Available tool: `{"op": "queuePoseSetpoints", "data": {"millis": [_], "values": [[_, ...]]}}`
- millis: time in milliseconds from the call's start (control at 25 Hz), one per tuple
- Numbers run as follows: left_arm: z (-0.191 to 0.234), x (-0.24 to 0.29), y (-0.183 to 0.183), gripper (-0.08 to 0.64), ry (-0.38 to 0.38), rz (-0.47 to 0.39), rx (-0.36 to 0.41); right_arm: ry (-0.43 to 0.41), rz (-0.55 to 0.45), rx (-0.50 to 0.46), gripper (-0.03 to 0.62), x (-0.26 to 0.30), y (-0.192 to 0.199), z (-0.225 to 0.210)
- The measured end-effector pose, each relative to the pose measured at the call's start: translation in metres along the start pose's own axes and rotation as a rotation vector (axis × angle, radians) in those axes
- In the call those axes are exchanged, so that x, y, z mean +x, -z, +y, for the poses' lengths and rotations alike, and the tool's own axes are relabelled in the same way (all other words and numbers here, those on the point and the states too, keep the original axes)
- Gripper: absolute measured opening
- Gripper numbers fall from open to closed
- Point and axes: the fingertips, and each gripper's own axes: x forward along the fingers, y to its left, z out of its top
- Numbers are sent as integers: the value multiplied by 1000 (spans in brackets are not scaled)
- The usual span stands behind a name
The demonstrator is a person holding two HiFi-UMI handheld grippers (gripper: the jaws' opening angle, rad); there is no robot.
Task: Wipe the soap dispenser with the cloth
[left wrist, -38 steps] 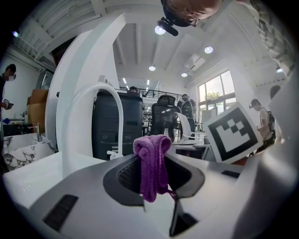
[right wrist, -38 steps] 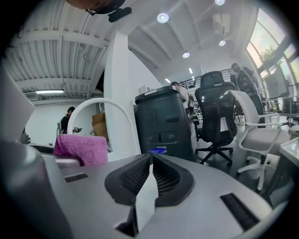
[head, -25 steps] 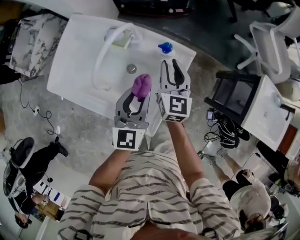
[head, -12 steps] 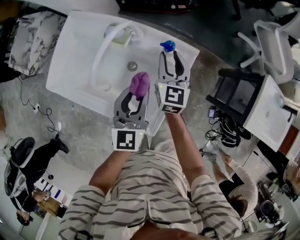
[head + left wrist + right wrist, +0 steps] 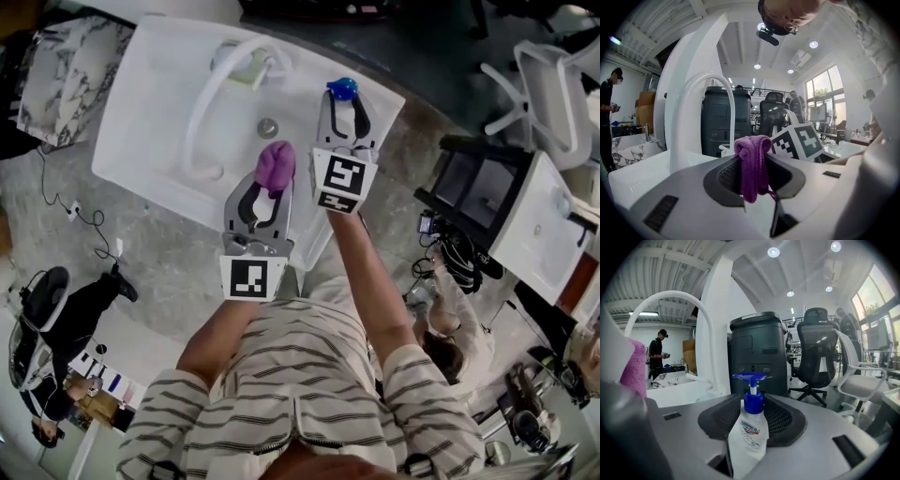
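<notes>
The soap dispenser [image 5: 342, 89], a white bottle with a blue pump, stands at the sink's [image 5: 150, 112] far right corner. My right gripper [image 5: 342, 114] reaches level to it. In the right gripper view the soap dispenser [image 5: 750, 427] stands upright between the jaws of the right gripper [image 5: 751, 404]. These jaws have just been opening and I see no pad pressing on the bottle. To the left, my left gripper [image 5: 270, 183] is shut on a bunched purple cloth [image 5: 275, 164] over the basin's near side. In the left gripper view the cloth [image 5: 752, 164] hangs from the pinch of the left gripper [image 5: 753, 161].
A white arched faucet [image 5: 211, 103] stands over the basin, with the drain [image 5: 268, 127] beside it. A marble counter [image 5: 66, 80] lies to the left. A desk with a monitor [image 5: 469, 202] and a white chair [image 5: 553, 94] stand to the right. People sit at the lower right.
My right gripper has moved forward to the dispenser, so that the bottle now stands between its jaws, which have spread. The left gripper with the cloth has barely shifted.
</notes>
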Motion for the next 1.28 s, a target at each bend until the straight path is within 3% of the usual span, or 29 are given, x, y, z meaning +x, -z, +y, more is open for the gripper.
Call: {"op": "queuePoseSetpoints", "data": {"millis": [200, 560, 1280], "values": [[2, 1, 0, 117, -2, -10, 5, -2, 9, -27, 118, 5, -2, -1], [-3, -2, -2, 117, 7, -9, 9, -36, 45, 3, 130, -1, -2, -11], [-22, -37, -36, 117, 53, -78, 66, -147, -6, -3, 130, -75, -57, 7]]}}
